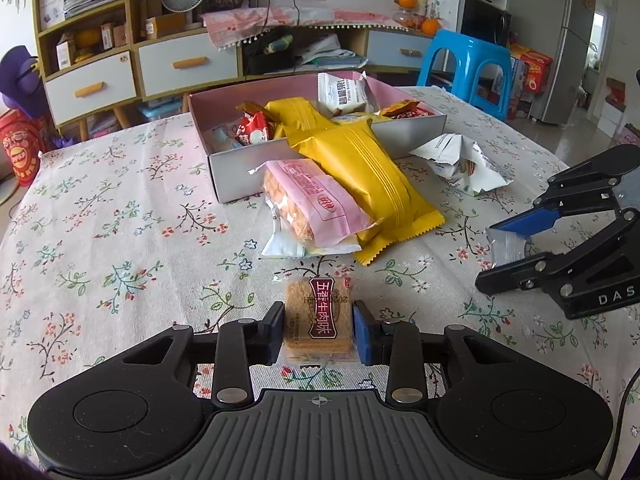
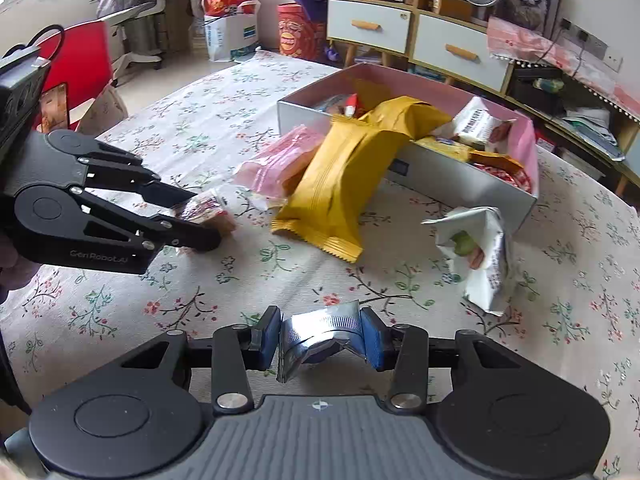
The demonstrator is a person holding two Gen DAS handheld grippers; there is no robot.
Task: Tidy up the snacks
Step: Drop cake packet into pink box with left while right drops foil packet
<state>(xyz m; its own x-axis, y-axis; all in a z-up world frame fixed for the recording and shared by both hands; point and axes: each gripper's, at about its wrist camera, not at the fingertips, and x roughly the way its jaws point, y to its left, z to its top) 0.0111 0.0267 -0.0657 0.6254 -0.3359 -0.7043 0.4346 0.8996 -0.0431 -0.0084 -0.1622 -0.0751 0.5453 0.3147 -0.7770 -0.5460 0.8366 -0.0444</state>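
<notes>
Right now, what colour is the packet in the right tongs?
Shiny silver packet, clearest in the right wrist view.

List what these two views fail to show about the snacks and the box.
- Box floor: both views, covered by packets.
- Small packets under the pink packet: left wrist view, mostly hidden beneath it.
- Silver packet: right wrist view, print unreadable, crumpled between the right tool pads.
- White bag: label too small.

Cracker packet (image 1: 318, 322), clear wrap, red label: lower centre. Silver packet (image 2: 320, 334), crumpled: lower centre. Yellow bag (image 1: 372, 178) leaning on box (image 1: 248, 168): centre.
</notes>
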